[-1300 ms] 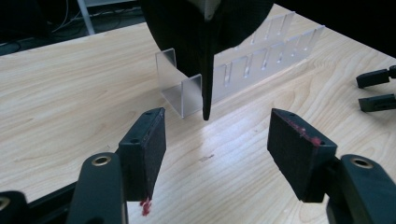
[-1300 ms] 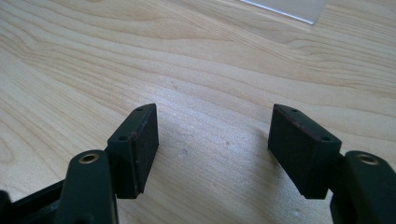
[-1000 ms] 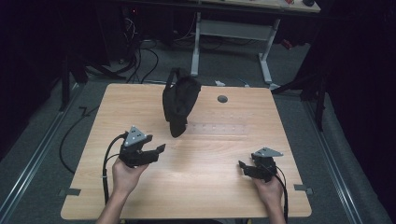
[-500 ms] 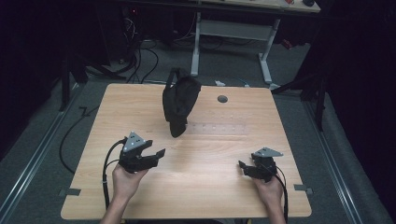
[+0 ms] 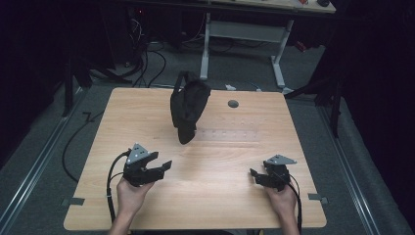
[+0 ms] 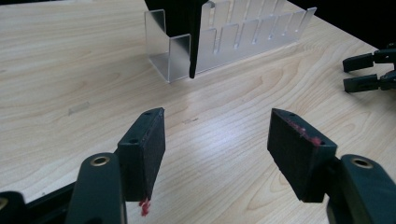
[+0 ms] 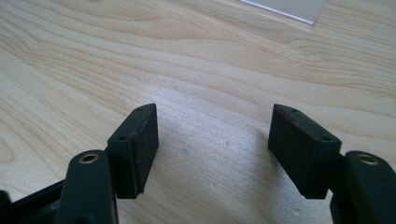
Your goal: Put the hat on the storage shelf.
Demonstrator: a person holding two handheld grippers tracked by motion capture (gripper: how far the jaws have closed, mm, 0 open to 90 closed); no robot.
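Observation:
A black fabric item point(image 5: 187, 108) stands upright at the left end of a clear slotted rack point(image 5: 230, 134) in the middle of the wooden table point(image 5: 220, 205). In the left gripper view the rack point(image 6: 233, 42) lies ahead, with the black item point(image 6: 194, 42) hanging into its end slot. My left gripper point(image 5: 164, 169) is held near the front left, open and empty, and its fingertips point(image 6: 215, 140) point at the rack. My right gripper point(image 5: 253, 176) is at the front right, open over bare wood point(image 7: 212, 140), and it also appears far right point(image 6: 364, 72).
A small grey round grommet point(image 5: 233, 104) sits in the tabletop behind the rack. A corner of the clear rack point(image 7: 289, 7) lies ahead of the right gripper. Cables trail from both grippers toward the front edge. A desk frame point(image 5: 244, 34) stands on the floor beyond the table.
The left gripper has drifted a little back toward the front edge of the table. The right gripper and the black item have stayed put.

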